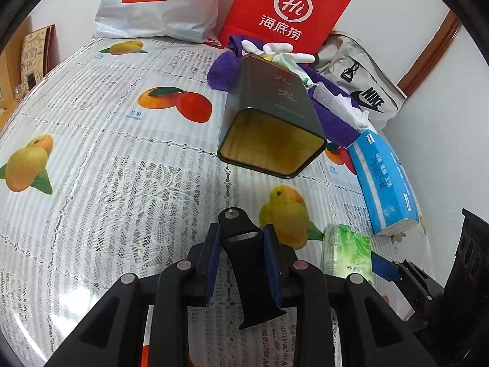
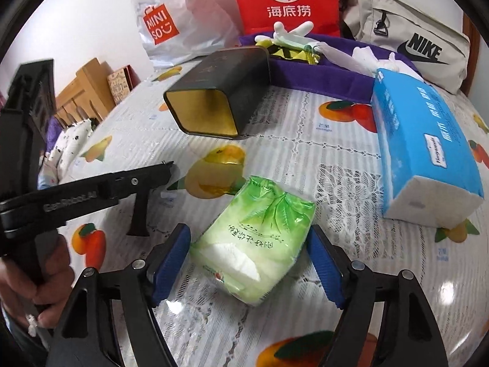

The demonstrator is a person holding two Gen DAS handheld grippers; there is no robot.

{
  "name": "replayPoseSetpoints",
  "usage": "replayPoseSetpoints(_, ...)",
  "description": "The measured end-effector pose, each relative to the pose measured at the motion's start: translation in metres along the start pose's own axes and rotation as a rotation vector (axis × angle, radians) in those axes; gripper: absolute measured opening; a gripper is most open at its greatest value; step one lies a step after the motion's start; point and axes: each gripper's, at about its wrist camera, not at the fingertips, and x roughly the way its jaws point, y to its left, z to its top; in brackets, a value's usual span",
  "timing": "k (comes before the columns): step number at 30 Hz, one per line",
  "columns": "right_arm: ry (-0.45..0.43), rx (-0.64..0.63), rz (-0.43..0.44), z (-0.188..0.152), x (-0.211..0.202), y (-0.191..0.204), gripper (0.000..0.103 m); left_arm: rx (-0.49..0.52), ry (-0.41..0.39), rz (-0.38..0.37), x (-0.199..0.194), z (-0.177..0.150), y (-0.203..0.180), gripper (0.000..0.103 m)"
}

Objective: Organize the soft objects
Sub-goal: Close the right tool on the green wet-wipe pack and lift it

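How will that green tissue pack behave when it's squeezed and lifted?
The green tissue pack looks soft, so it would probably squash between the right gripper pads. Its glossy wrap may be slippery. It is likely light, and too flat to roll.

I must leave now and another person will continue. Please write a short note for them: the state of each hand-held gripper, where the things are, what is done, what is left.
Left hand-held gripper: shut on a black strap, low over the table.
Right hand-held gripper: open, with its fingers on both sides of the green tissue pack, not pressing it.
Blue tissue box: lying on the table to the right.
Dark tin: on its side, open mouth toward the cameras, empty as far as visible.
Purple cloth with white gloves: behind the tin.
Done: nothing visibly sorted.
Left: grip the green pack, then the other soft things.
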Motion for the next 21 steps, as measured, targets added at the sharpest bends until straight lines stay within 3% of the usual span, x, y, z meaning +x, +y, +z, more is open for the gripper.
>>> replayPoseSetpoints(4,-0.008,-0.097,-0.055,-0.006,0.001,0.008,0.077,0.002,0.001,0.002,0.000,0.000,0.000,0.026)
replayPoseSetpoints(6,-0.017,-0.129,-0.084,-0.011,-0.002,0.007,0.068,0.014,0.000,0.011,0.001,0.000,-0.002,0.026)
replayPoseSetpoints(16,-0.018,-0.050,-0.141,-0.041,-0.038,-0.047,0.067,0.081,-0.024,0.088,0.002,-0.007,-0.015,0.027)
replayPoseSetpoints(21,-0.030,-0.016,-0.160,-0.053,-0.050,-0.070,0.065,0.100,-0.028,0.088,0.002,-0.008,-0.020,0.036)
